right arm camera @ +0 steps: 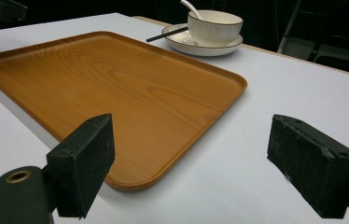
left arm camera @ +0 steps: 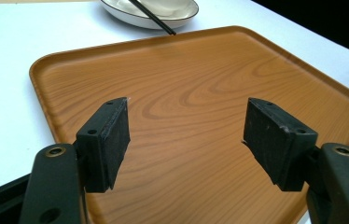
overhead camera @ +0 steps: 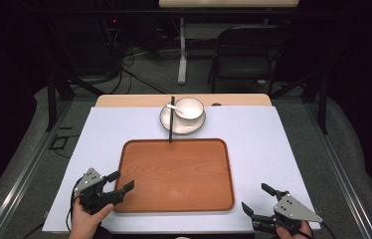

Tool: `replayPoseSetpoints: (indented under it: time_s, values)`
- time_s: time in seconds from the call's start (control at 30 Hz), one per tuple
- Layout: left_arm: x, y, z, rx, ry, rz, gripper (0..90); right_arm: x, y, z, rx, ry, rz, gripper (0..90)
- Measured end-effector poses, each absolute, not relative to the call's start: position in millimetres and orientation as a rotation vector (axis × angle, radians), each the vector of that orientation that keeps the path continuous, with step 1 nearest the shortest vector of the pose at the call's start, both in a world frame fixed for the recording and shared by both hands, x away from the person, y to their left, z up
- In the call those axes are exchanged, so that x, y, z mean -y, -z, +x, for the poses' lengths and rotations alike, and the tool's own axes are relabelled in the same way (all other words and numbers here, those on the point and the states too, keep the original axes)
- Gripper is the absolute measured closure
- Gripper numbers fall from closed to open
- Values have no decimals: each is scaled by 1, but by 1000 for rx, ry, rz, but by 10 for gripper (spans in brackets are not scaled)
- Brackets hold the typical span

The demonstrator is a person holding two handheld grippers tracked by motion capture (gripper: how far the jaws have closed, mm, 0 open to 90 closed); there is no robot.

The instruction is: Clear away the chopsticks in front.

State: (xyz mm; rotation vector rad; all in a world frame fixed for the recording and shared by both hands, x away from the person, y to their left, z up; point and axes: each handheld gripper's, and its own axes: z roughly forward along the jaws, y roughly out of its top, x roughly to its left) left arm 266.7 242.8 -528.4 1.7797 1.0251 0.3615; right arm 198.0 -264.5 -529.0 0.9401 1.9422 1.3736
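White sheeting covers the table (overhead camera: 273, 149), with a dark floor and a folding chair (overhead camera: 246, 52) beyond. Nearest the person, the left gripper (overhead camera: 122, 181) hangs with jaws spread wide over the near left corner of the wooden tray (overhead camera: 174, 174). The right gripper (overhead camera: 256, 198), also wide open and holding nothing, sits just right of the tray's near corner. Ahead of both, past the tray's far edge, a bowl (overhead camera: 190, 108) with a spoon (overhead camera: 175, 109) stands on a plate (overhead camera: 174, 124), chopsticks (overhead camera: 171, 119) leaning across.

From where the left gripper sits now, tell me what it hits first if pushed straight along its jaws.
Probably the wooden tray: the left gripper, jaws open, points down over its bare surface. Beyond lie the chopsticks and plate; depth is uncertain.
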Motion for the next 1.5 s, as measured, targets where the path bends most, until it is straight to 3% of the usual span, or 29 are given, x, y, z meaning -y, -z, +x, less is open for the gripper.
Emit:
replayPoseSetpoints:
  time_s: [0.33,0.63,1.5]
  values:
    - [-241,529,269,-1065,-358,1781,300,264,529,197,-1951,-1368,942,144]
    - [-240,527,282,-1129,-267,1773,313,265,529,198,-1953,-1365,945,144]
    - [-201,468,380,-1249,-296,1805,320,264,529,198,-1955,-1363,952,144]
